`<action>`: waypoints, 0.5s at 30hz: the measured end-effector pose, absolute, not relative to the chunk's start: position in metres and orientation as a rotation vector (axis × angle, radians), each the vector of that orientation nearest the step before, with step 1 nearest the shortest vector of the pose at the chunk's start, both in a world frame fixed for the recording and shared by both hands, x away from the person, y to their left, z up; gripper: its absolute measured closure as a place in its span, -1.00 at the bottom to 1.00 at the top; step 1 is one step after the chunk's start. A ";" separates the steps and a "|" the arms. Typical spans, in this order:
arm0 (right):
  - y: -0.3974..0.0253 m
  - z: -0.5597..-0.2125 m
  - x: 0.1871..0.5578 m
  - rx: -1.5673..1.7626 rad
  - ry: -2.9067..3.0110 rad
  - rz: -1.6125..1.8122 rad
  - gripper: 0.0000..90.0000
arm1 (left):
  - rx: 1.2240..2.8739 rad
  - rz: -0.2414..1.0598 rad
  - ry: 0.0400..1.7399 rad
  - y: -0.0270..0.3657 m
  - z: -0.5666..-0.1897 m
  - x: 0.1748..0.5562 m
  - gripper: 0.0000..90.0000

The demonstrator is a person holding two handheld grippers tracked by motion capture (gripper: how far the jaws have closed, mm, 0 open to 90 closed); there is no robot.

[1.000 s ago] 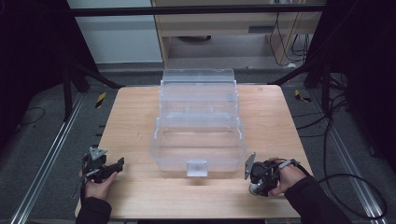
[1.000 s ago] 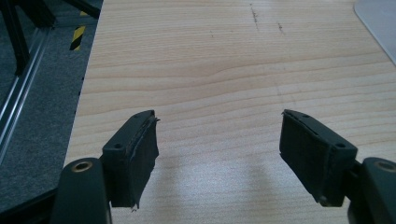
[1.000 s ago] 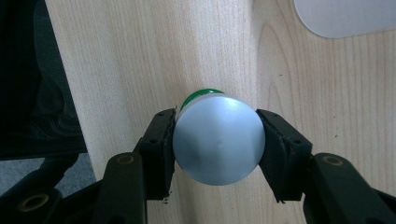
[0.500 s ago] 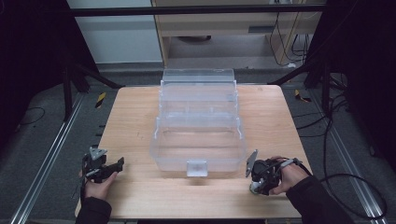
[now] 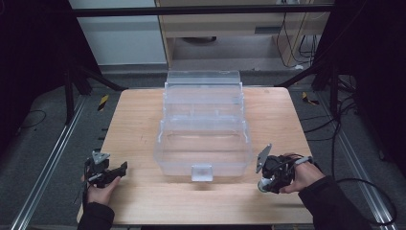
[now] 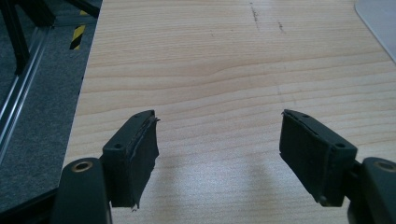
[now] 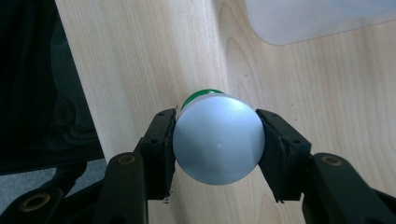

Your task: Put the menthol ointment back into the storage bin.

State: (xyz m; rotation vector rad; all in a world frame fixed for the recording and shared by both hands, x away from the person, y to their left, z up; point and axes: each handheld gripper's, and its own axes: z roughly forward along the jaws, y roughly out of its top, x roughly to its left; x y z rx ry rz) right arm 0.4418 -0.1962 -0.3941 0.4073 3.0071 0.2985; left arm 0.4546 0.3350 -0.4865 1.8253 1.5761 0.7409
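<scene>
Your right hand-held gripper [image 7: 217, 140] is clamped on a small round container [image 7: 218, 138], its two pads pressing opposite sides of the pale grey disc that faces the camera, with a green rim peeking out behind it. You hold it low at the near right part of the desk [image 5: 143, 124], just beside the front right corner of the clear plastic organiser box [image 5: 203, 129]. Judge it light and rigid, with a smooth, curved wall that could roll or squirt out of flat pads, so keep the grip across the widest part of the round body, as it sits now, and squeeze moderately rather than hard. Your left hand-held gripper [image 6: 219, 149] rests with its jaws spread wide and nothing between them, over bare wood at the near left part of the desk. The right gripper view tells you what the high view cannot: the grey face, the green edge and how centred the pads are. From above, the container is just a small pale spot under your hand [image 5: 299, 175]. The high view, in turn, shows the whole tiered box with its open, seemingly empty compartments and both grippers flanking it.
</scene>
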 end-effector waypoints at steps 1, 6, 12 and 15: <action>-0.196 -0.392 0.442 0.411 3.002 0.300 0.12 | 1.825 0.741 1.577 0.335 -0.487 0.455 -0.39; -0.197 -0.378 0.446 0.434 2.988 0.332 0.12 | 1.826 0.738 1.578 0.335 -0.487 0.455 -0.39; -0.197 -0.368 0.449 0.447 2.981 0.347 0.12 | 1.824 0.735 1.580 0.335 -0.488 0.456 -0.39; -0.196 -0.361 0.452 0.450 2.984 0.344 0.12 | 1.826 0.736 1.583 0.335 -0.488 0.456 -0.39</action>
